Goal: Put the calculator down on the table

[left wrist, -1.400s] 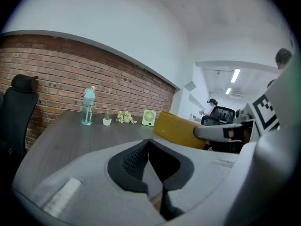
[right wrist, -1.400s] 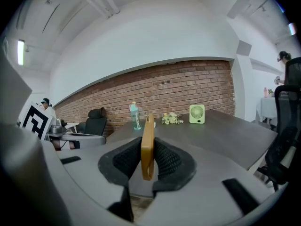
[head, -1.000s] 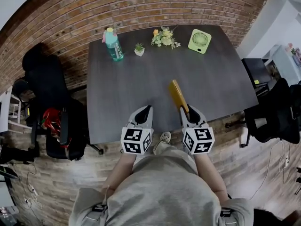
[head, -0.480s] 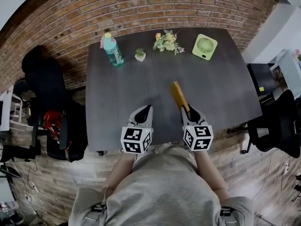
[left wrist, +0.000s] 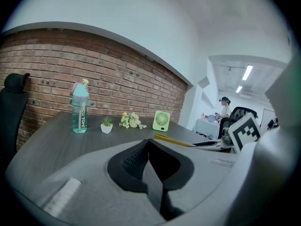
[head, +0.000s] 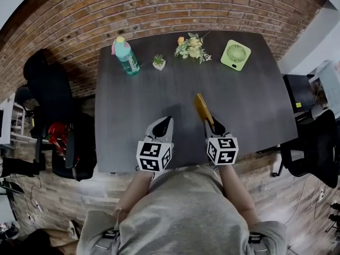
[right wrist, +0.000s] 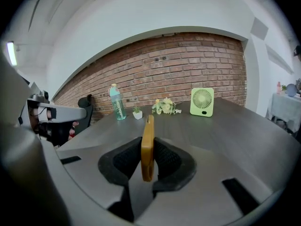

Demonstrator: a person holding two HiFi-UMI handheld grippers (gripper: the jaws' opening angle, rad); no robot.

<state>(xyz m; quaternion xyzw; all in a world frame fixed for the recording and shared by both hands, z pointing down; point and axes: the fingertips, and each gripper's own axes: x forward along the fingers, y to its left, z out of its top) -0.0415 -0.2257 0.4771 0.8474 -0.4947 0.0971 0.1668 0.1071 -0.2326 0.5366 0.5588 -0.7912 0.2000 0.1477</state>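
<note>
Both grippers have edged forward over the table (head: 138, 105). Jaws of the right gripper (head: 214, 125) clamp the calculator (head: 202, 107) on edge, right of centre; the left gripper (head: 162, 126) is closed and empty. Released edge-up, the calculator could topple and clatter.

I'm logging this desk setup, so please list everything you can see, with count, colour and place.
table: one, dark grey, centre, against the brick wall
bottle: one, teal, pink cap, table's far left
potted plant: one, green, white pot, right of bottle
flowers: one bunch, yellow-white, far middle
fan: one, light green, far right
calculator: one, yellow, edge-up over table's near side
chairs: two, black, either side of table
left gripper: one, grey, shut, empty, near edge
right gripper: one, grey, shut on calculator
</note>
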